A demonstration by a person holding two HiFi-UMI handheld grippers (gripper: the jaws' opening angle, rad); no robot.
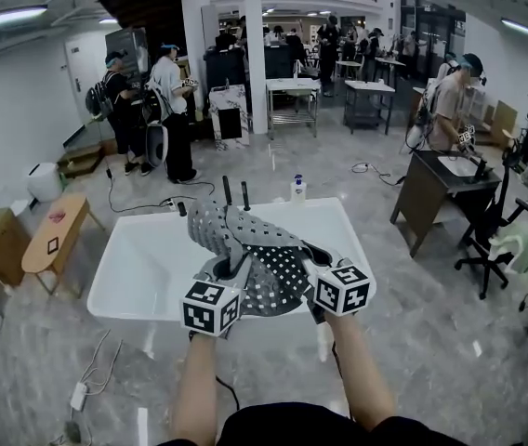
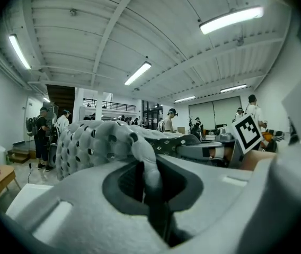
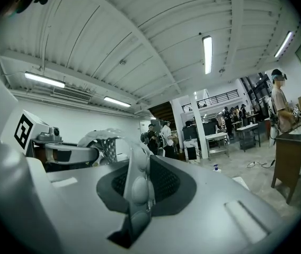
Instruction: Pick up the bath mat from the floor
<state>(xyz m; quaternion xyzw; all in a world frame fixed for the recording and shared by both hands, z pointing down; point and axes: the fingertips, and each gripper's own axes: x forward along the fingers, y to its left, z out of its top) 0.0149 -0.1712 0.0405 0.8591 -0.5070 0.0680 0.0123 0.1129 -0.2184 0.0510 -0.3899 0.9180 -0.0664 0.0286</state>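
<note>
Tub posts (image 1: 228, 191) beyond mat (image 1: 245, 240): head view only.

Bath mat (image 1: 245, 244): lt grey w/ rows of dark holes on one face, dark grey w/ pale dots on the other; marker cubes on left gripper (image 1: 234, 266) & right gripper (image 1: 312, 258): black-&-white square patterns; tub (image 1: 125, 258) plain white; floor (image 1: 431, 342) grey, marbled; bench (image 1: 55, 235) at 9 o'clock pale wood; desk (image 1: 427, 189) at 2 o'clock dark brown; chair (image 1: 487, 230) at 3 o'clock black.
</note>
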